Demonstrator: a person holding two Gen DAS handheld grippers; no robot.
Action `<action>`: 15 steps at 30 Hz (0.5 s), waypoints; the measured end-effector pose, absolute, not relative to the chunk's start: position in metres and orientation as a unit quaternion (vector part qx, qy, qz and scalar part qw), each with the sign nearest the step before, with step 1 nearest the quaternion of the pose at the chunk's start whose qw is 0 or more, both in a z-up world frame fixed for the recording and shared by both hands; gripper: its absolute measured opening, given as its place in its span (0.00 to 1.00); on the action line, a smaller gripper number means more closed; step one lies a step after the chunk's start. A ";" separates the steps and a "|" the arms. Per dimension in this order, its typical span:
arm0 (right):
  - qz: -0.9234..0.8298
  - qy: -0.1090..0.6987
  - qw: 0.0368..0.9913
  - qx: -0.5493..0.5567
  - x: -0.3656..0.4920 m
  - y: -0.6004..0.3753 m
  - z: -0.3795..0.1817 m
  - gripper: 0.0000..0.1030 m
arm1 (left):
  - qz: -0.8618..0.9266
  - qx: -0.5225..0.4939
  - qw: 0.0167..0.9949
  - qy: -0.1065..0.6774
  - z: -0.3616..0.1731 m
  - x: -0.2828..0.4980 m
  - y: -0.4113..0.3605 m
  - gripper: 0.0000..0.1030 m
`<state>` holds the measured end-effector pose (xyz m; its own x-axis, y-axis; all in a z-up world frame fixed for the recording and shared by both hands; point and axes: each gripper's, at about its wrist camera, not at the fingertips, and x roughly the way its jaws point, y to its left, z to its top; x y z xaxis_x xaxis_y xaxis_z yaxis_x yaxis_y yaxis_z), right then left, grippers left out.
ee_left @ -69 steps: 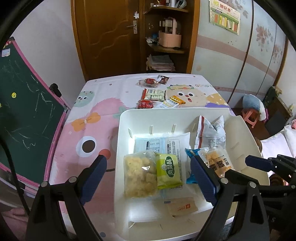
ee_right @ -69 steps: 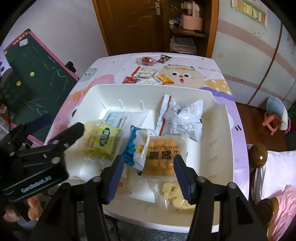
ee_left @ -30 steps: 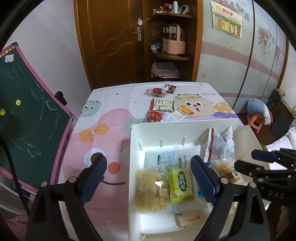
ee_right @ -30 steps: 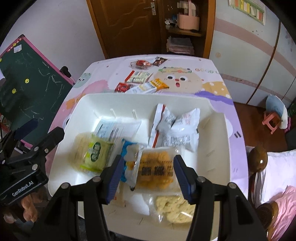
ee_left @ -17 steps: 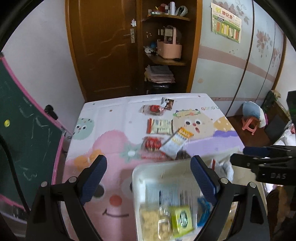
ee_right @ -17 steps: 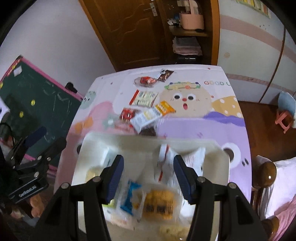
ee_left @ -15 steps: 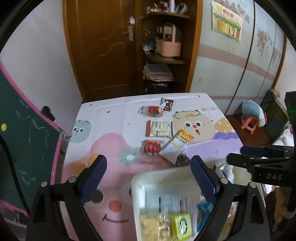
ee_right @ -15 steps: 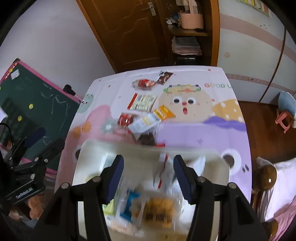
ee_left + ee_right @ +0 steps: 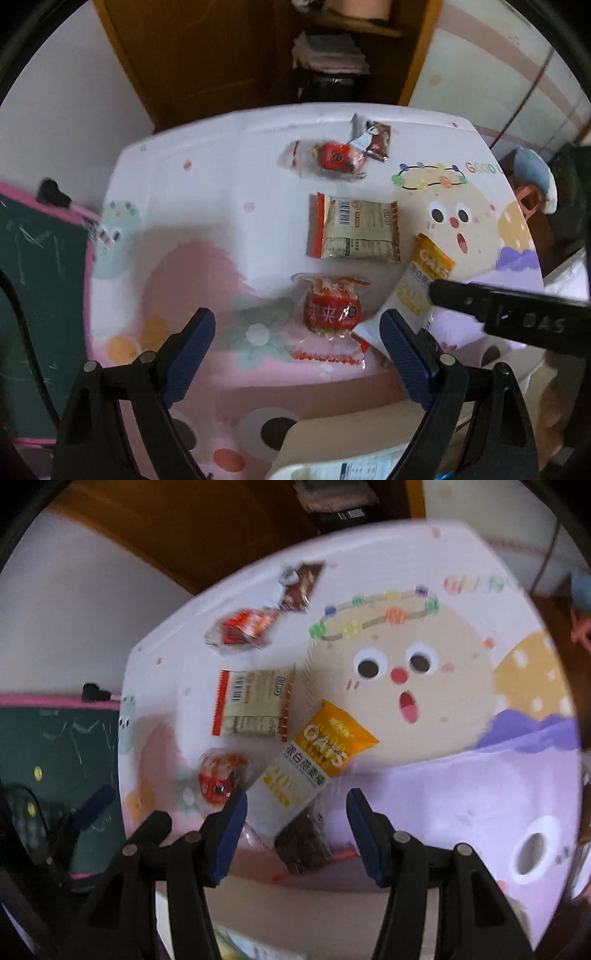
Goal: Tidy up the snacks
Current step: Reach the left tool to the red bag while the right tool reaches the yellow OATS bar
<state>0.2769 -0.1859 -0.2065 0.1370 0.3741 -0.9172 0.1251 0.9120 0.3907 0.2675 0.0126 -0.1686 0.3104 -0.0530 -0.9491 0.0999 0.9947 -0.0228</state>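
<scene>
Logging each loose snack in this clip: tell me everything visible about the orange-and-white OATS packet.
The OATS packet is a long, flat, glossy sachet, orange at its far end with white "OATS" lettering, white with yellow print toward the near end. It looks sealed and lies flat and diagonal on the cartoon tablecloth. Its near end overlaps a dark brown snack; the red-wrapped snack sits just beside it. Neither claw touches it: the right claw hangs open above its near end.

Glossy plastic wrappers are glinting on the red snack and oat bar. A matt printed cloth is covering the table; the far door is showing smooth wood.
</scene>
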 end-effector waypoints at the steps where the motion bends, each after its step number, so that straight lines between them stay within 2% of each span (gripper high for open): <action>1: 0.080 0.656 0.725 0.194 0.279 -0.185 -0.212 0.55 | -0.045 0.017 0.806 0.590 -0.173 0.270 0.015 0.88; 7: 0.044 0.676 0.712 0.185 0.293 -0.172 -0.237 0.55 | -0.035 0.014 0.800 0.599 -0.183 0.273 0.024 0.88; 15: 0.039 0.665 0.739 0.097 0.301 -0.145 -0.237 0.54 | -0.042 0.024 0.796 0.603 -0.185 0.272 0.018 0.88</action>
